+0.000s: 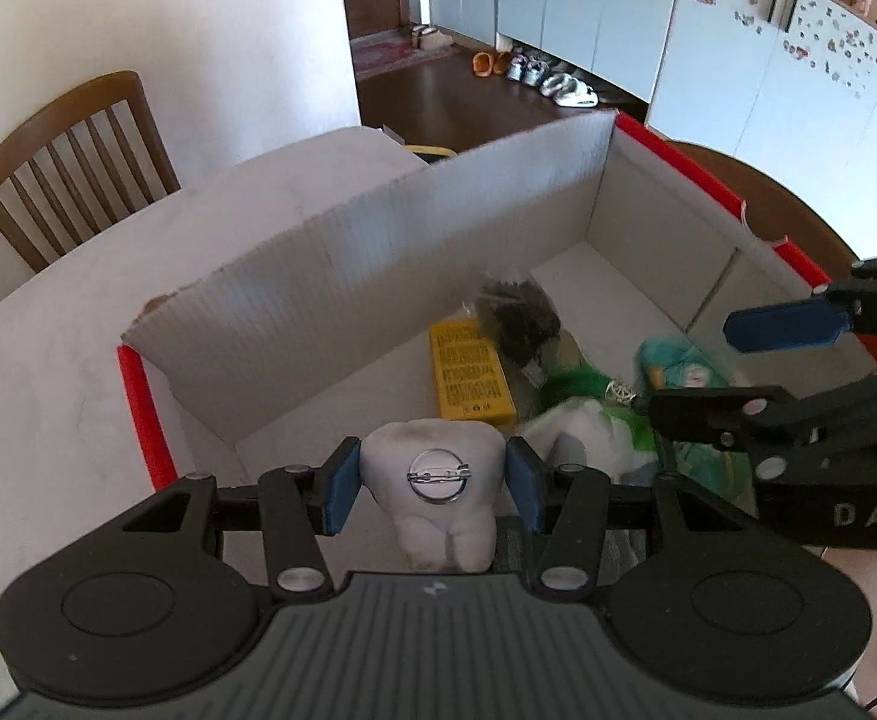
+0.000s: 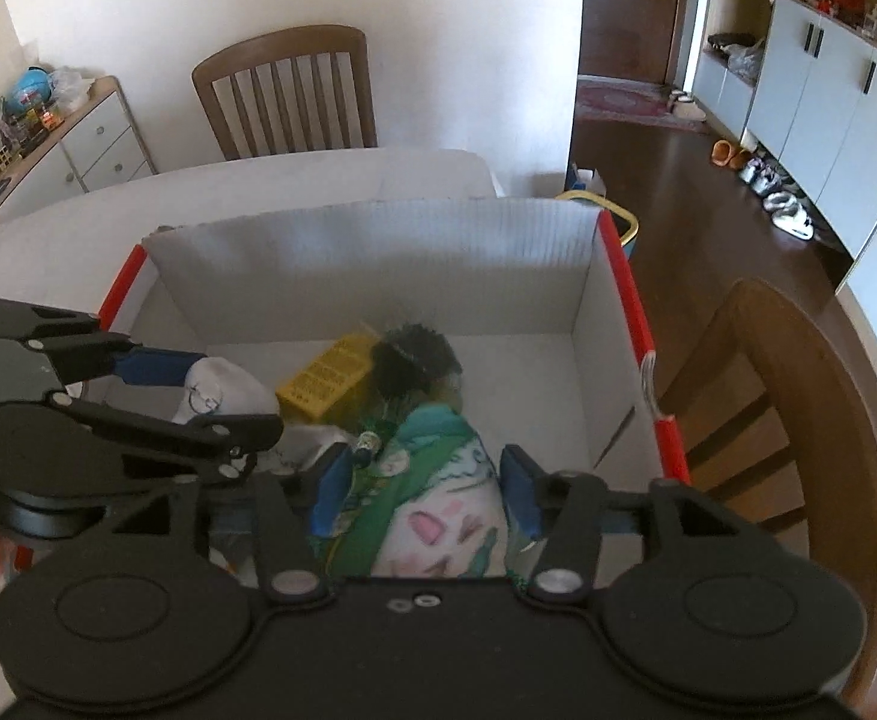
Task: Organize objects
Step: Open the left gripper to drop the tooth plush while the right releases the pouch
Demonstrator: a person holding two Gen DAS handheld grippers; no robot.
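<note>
Over the near-left corner of the cardboard box (image 1: pixel 378 252), the left gripper (image 1: pixel 432 483) pinches a white tooth-shaped plush (image 1: pixel 435 480) between its blue pads, one pad on each flank. The plush hangs inside the box mouth, above the floor, not yet set down. Its long axis runs along the fingers: the crown points away toward the far wall of the box and the roots point back toward the camera. The side facing up carries a round metal pin badge (image 1: pixel 438 474).

Toward the near-right part of the box, the right gripper (image 2: pixel 420 492) straddles a green and white soft toy (image 2: pixel 438 498) with painted marks. Its jaws stand spread; a gap shows beside the right pad, and on the left I cannot tell for sure whether the pad touches the cloth. The toy seems to lie on the other contents, its long axis running from the near edge toward the box middle.

Already in the box are a yellow packet (image 1: pixel 468 372), lying flat with its long side running toward the far wall, and a dark fuzzy item (image 1: pixel 522 318) in clear wrap beside it. So the sorting looks well along: several things are stowed, the green toy looks just delivered, and the tooth plush remains to be let go. The white table (image 1: pixel 48 360) around the box shows nothing else waiting in these views.
</note>
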